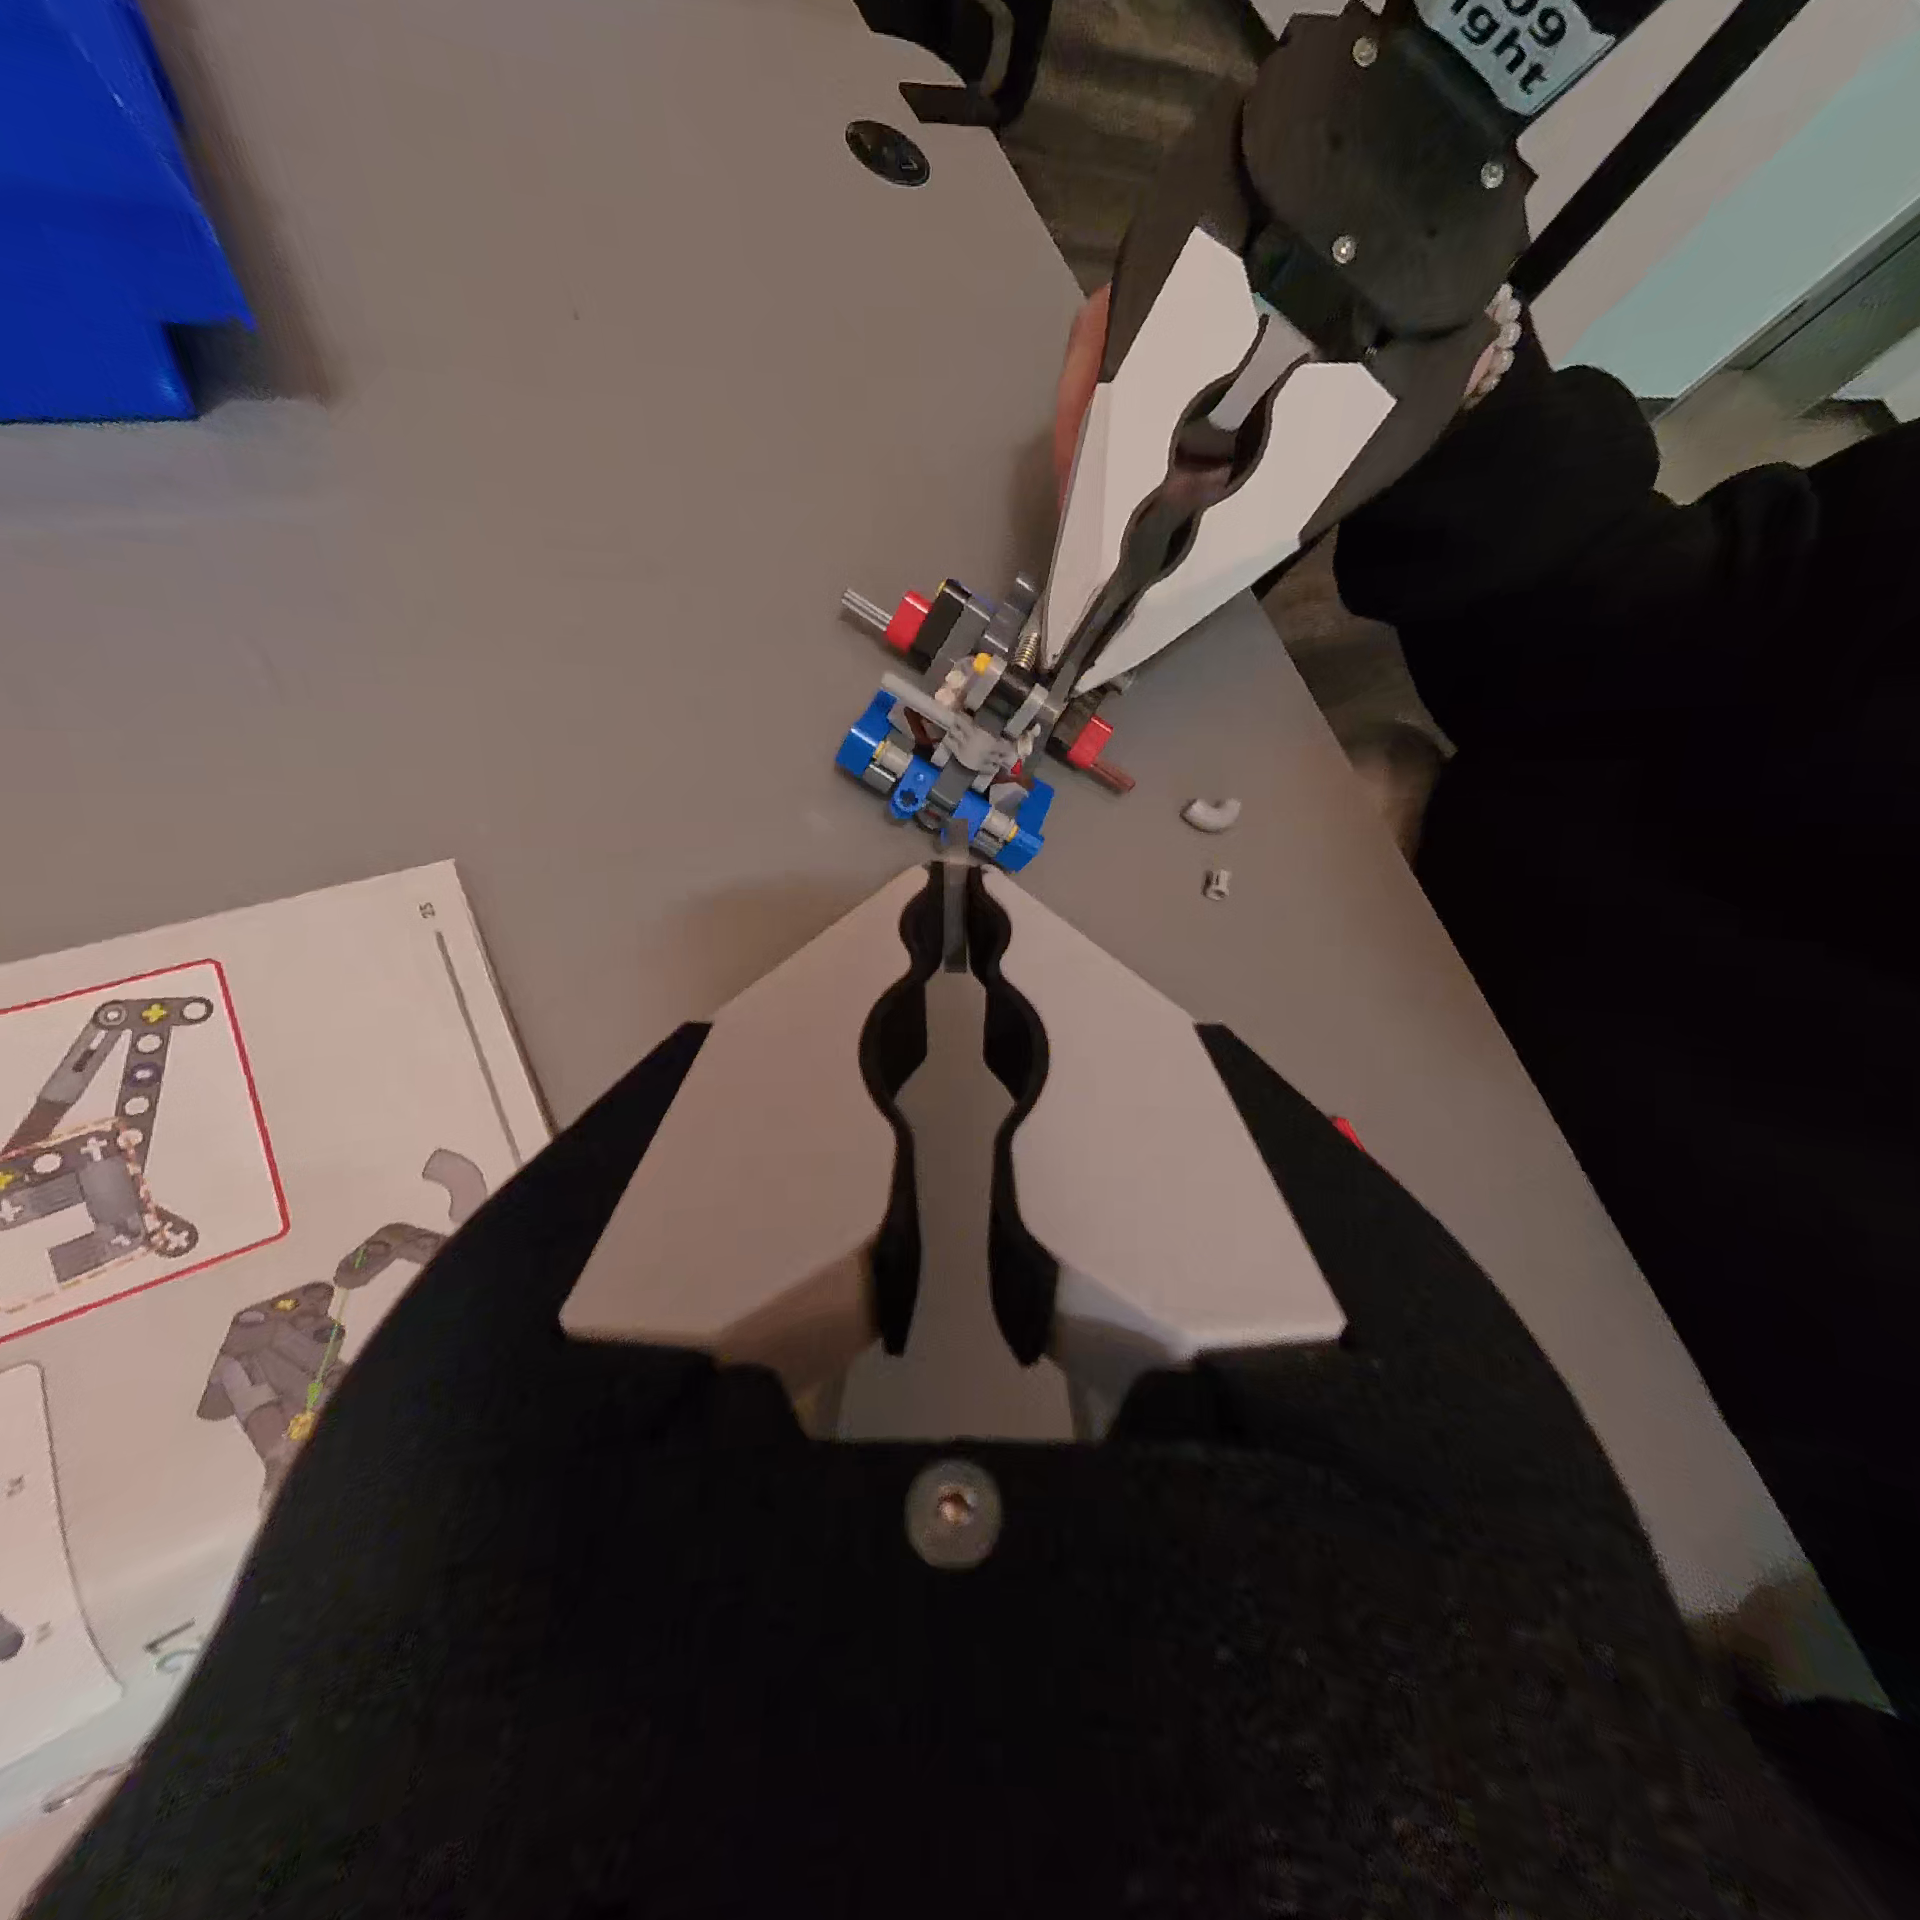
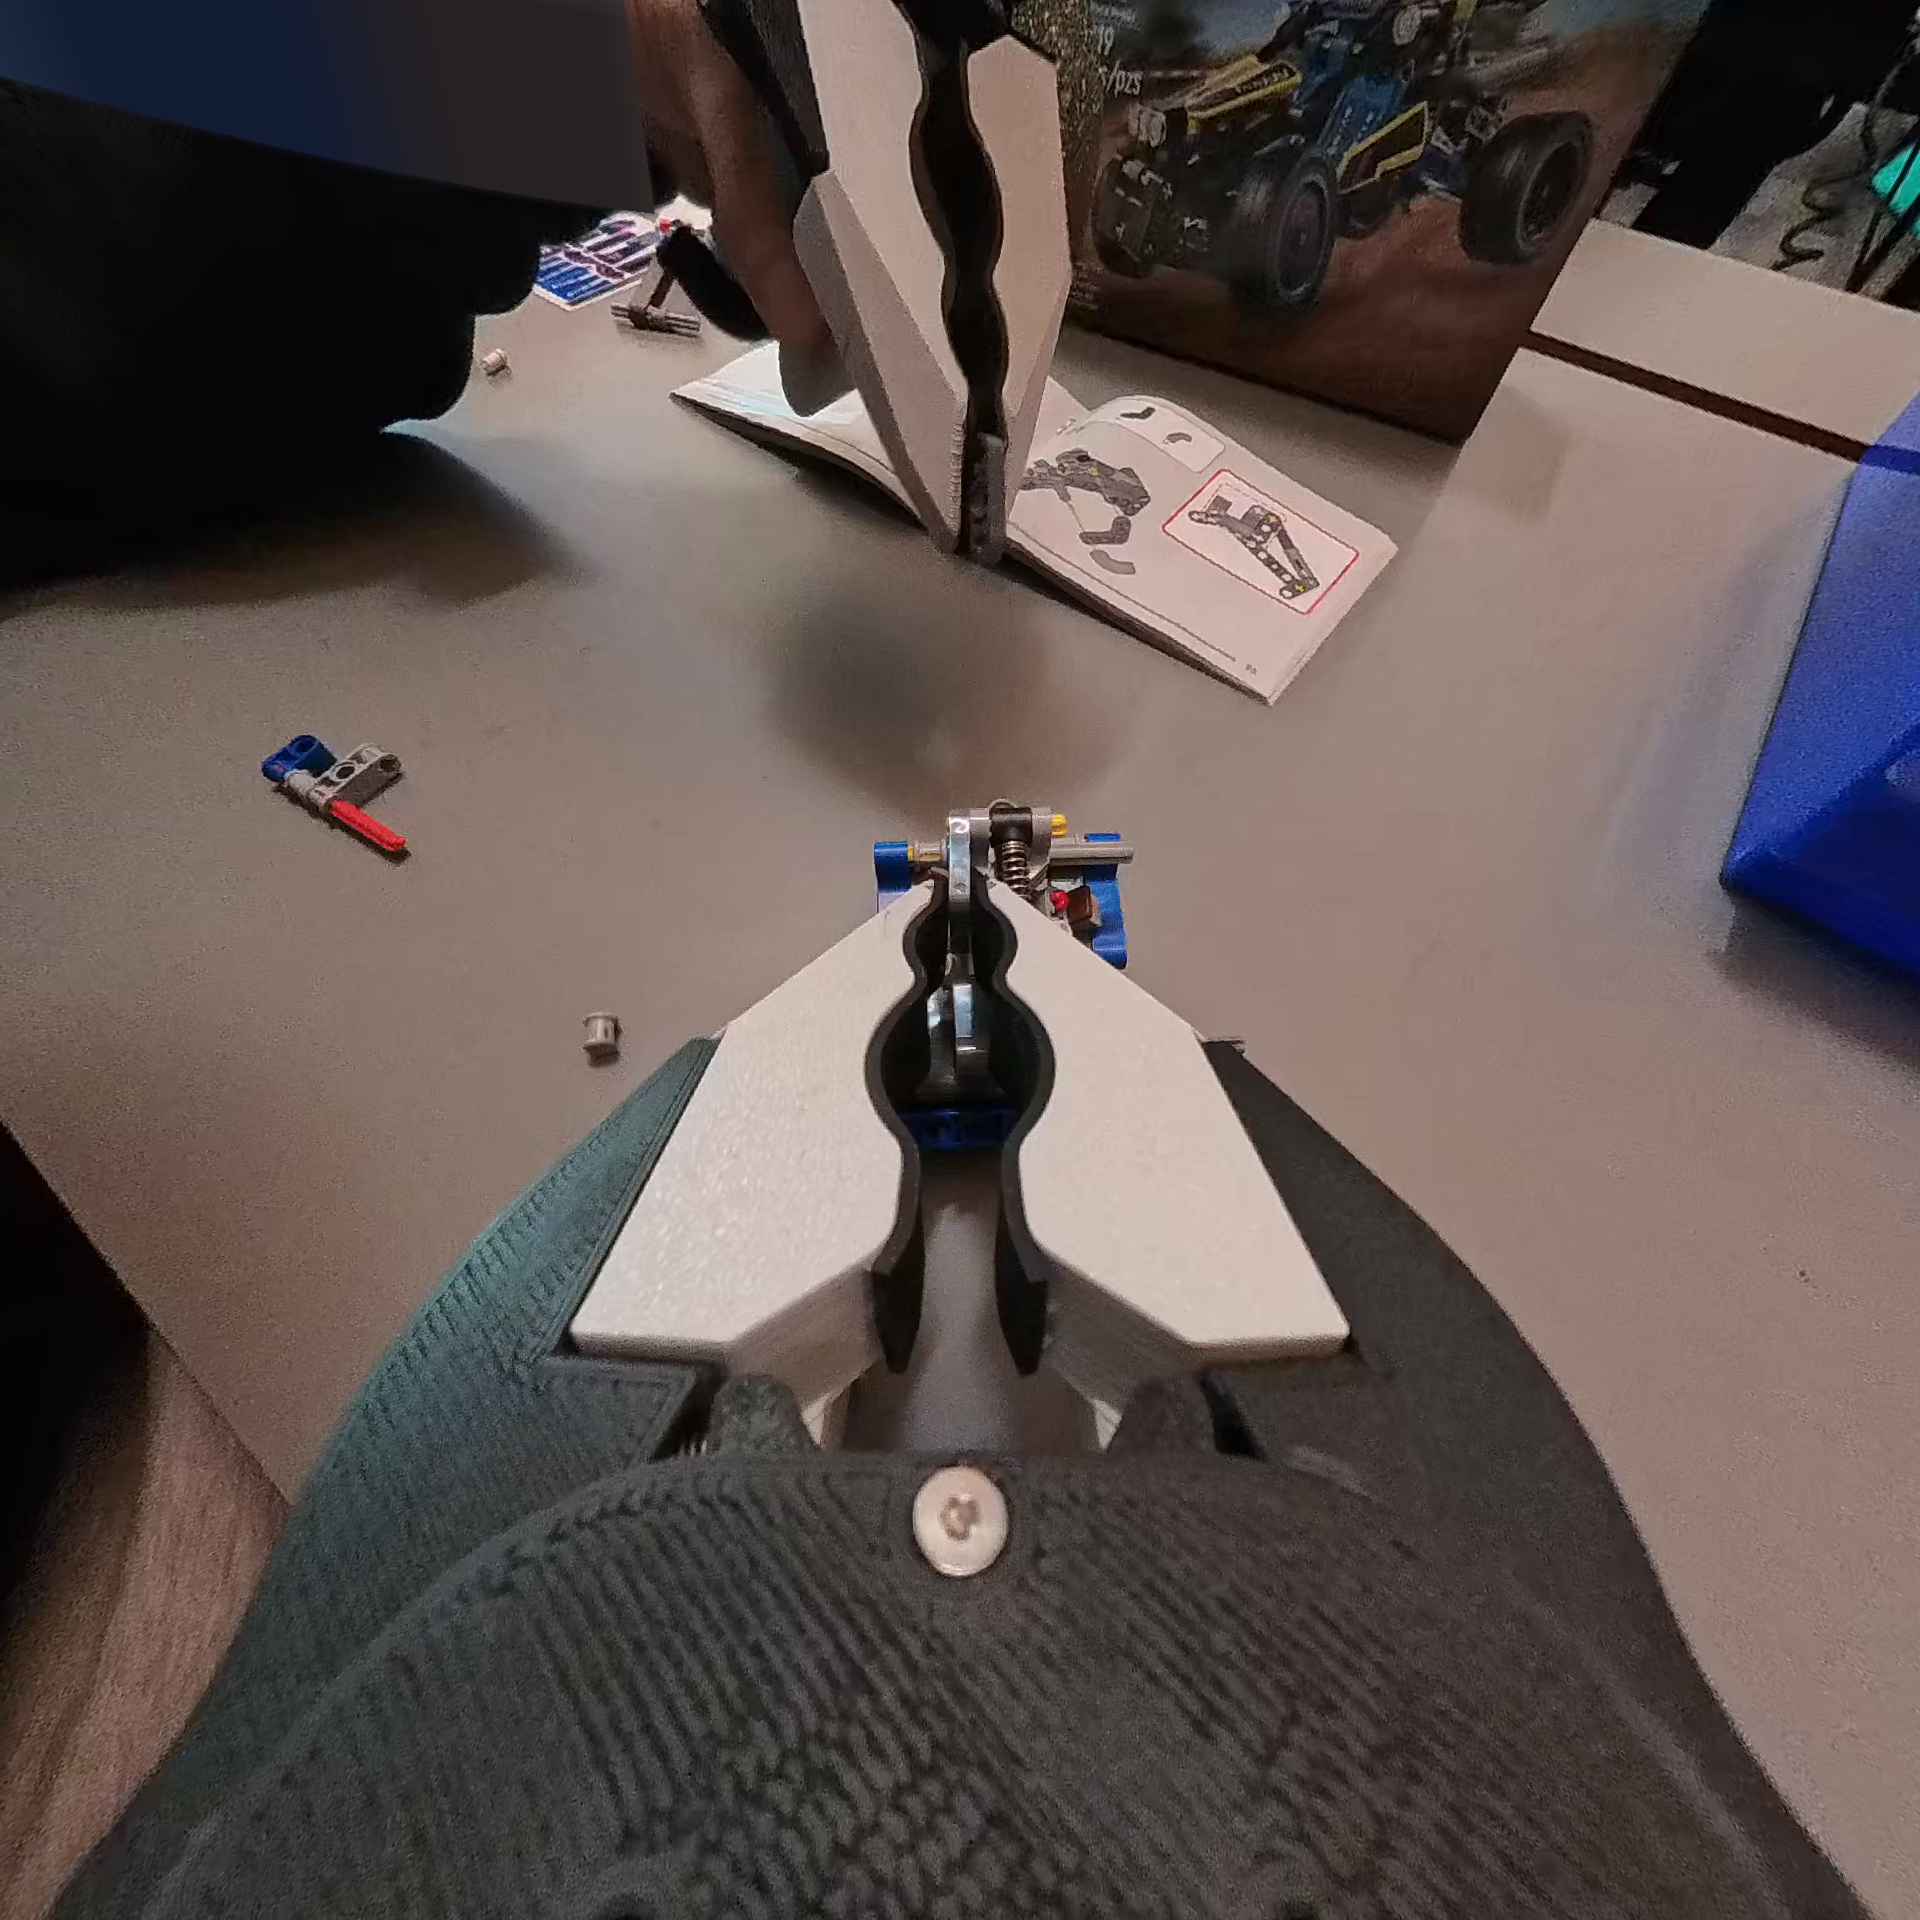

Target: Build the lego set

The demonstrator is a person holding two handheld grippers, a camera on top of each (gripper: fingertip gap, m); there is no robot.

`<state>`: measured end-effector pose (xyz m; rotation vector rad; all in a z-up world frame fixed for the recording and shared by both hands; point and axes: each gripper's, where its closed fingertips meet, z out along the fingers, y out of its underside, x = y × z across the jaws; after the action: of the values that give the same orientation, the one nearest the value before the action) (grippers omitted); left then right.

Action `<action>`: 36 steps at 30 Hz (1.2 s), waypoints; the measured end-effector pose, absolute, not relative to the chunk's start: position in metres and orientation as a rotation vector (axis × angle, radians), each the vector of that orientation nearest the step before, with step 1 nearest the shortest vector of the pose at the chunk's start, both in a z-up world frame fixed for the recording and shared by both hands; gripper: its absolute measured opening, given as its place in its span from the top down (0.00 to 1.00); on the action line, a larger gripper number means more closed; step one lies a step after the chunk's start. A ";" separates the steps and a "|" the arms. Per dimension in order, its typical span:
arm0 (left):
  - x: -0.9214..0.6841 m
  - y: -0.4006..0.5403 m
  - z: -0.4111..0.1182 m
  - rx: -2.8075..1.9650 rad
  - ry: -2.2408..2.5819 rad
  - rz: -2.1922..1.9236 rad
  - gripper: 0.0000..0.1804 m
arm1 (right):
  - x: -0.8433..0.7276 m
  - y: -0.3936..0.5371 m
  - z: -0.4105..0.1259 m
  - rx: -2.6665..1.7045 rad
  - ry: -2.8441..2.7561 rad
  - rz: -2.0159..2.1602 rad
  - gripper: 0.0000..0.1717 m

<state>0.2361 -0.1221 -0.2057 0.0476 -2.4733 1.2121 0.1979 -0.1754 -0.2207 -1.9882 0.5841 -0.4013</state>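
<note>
The blue-and-grey brick model (image 2: 1091, 883) sits mid-table (image 2: 1455, 987); the open paper instruction booklet (image 2: 1195, 540) lies beyond, the printed cardboard box (image 2: 1351, 208) farthest.

My left gripper (image 1: 954, 883) has two pale grey wedge-shaped fingers (image 1: 790, 1122) with wavy black inner pads, on a black body with one silver screw (image 1: 952, 1512) in its middle. My right gripper (image 2: 961, 896) looks the same, but its ribbed body is dark green-black. A black sleeve (image 1: 1579, 520) covers the arm behind it, and a pale label (image 1: 1512, 42) sits on its black housing.

An open instruction booklet (image 2: 1195, 520) lies near a blue bin (image 2: 1839, 727).
</note>
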 end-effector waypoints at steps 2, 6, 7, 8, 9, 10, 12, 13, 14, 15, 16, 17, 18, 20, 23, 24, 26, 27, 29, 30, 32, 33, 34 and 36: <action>0.237 -0.122 -0.208 0.040 -2.490 1.206 1.00 | 0.196 -0.180 -0.221 -1.990 0.588 -0.401 1.00; 0.241 -0.118 -0.216 0.081 -2.506 1.157 1.00 | 0.195 -0.184 -0.212 -2.035 0.625 -0.527 0.99; 0.243 -0.116 -0.218 0.093 -2.515 1.142 1.00 | 0.196 -0.184 -0.207 -2.054 0.635 -0.604 0.99; 0.243 -0.114 -0.221 0.103 -2.520 1.123 1.00 | 0.198 -0.183 -0.203 -2.072 0.651 -0.682 0.99; 0.244 -0.111 -0.224 0.111 -2.525 1.096 1.00 | 0.197 -0.180 -0.202 -2.100 0.653 -0.730 0.99; 0.244 -0.109 -0.227 0.115 -2.532 1.074 1.00 | 0.196 -0.177 -0.204 -2.143 0.651 -0.762 0.99; 0.244 -0.106 -0.233 0.122 -2.546 1.034 1.00 | 0.199 -0.177 -0.210 -2.236 0.673 -0.878 0.97; 0.244 -0.105 -0.235 0.122 -2.545 1.014 1.00 | 0.200 -0.176 -0.215 -2.276 0.681 -0.918 0.97; 0.242 -0.104 -0.237 0.118 -2.540 0.998 1.00 | 0.201 -0.174 -0.218 -2.289 0.695 -0.952 0.96; 0.242 -0.104 -0.238 0.115 -2.541 0.989 1.00 | 0.202 -0.173 -0.221 -2.302 0.703 -0.978 0.94; 0.242 -0.103 -0.240 0.114 -2.545 0.981 1.00 | 0.202 -0.172 -0.223 -2.319 0.704 -1.006 0.92; 0.242 -0.103 -0.241 0.111 -2.547 0.970 1.00 | 0.203 -0.174 -0.222 -2.327 0.704 -1.059 0.93; 0.242 -0.102 -0.243 0.109 -2.549 0.960 1.00 | 0.204 -0.175 -0.220 -2.337 0.690 -1.112 0.93; 0.245 -0.099 -0.247 0.123 -2.572 0.934 1.00 | 0.202 -0.171 -0.219 -2.341 0.656 -1.173 0.92; 0.252 -0.094 -0.254 0.139 -2.647 0.892 1.00 | 0.202 -0.177 -0.225 -2.387 0.646 -1.273 0.90; 0.252 -0.093 -0.255 0.118 -2.662 0.882 1.00 | 0.202 -0.180 -0.225 -2.378 0.641 -1.317 0.91; 0.244 -0.092 -0.256 0.050 -2.651 0.865 1.00 | 0.202 -0.185 -0.222 -2.358 0.607 -1.379 0.98; 0.234 -0.091 -0.256 0.014 -2.606 0.843 1.00 | 0.202 -0.188 -0.222 -2.375 0.571 -1.395 0.98; 0.212 -0.087 -0.256 -0.048 -2.478 0.786 1.00 | 0.201 -0.197 -0.223 -2.399 0.516 -1.407 0.98; 0.205 -0.086 -0.258 -0.069 -2.442 0.758 1.00 | 0.200 -0.201 -0.224 -2.389 0.513 -1.374 0.97; 0.195 -0.083 -0.267 -0.081 -2.399 0.685 1.00 | 0.195 -0.197 -0.222 -2.321 0.390 -1.287 0.98; 0.190 -0.084 -0.267 -0.069 -2.358 0.665 1.00 | 0.196 -0.201 -0.218 -2.269 0.391 -1.280 0.98; 0.190 -0.088 -0.267 -0.049 -2.338 0.667 1.00 | 0.196 -0.206 -0.216 -2.234 0.410 -1.262 0.98; 0.193 -0.094 -0.266 -0.012 -2.337 0.695 1.00 | 0.196 -0.213 -0.211 -2.162 0.432 -1.225 0.98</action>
<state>0.1929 -0.0939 -0.2664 -0.0124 -2.3375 0.6947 0.1958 -0.2125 -0.2113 -2.1624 0.4321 -1.2254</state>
